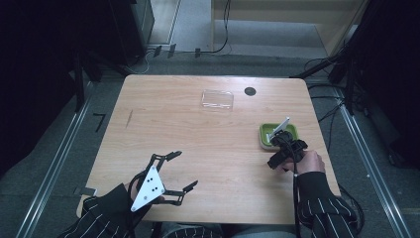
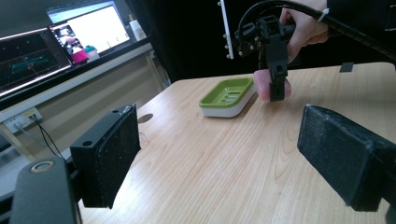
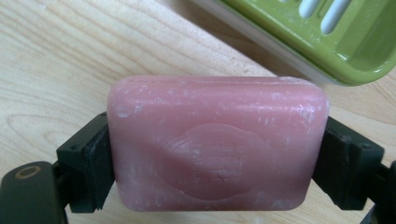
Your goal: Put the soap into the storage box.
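— What do we have in the right hand-held gripper [image 3: 215, 154]?

— Its two black jaws pinch a pink bar of soap [image 3: 217, 142] by the short ends, pads pressed flat against it. We see the soap held just above the counter [image 1: 198, 144], right beside the green soap dish [image 2: 227, 96].

— And the left hand-held gripper [image 1: 184, 171]?

— Spread wide, holding nothing, hovering over the near left part of the counter, well apart from the other.

— What could go wrong from here, in our view?

— The bar looks smooth and rounded (soap tends to be slippery), so we judge it could slide out of the pads if the grip loosens or the wrist tilts. It could also catch the dish rim on the way over and push the light dish along, or tip it.

— What do the containers hold?

— The dish looks empty; we see bare slots in its bottom. Farther back lies a clear plastic lid or tray [image 1: 217, 99], and we cannot tell whether anything is in it.
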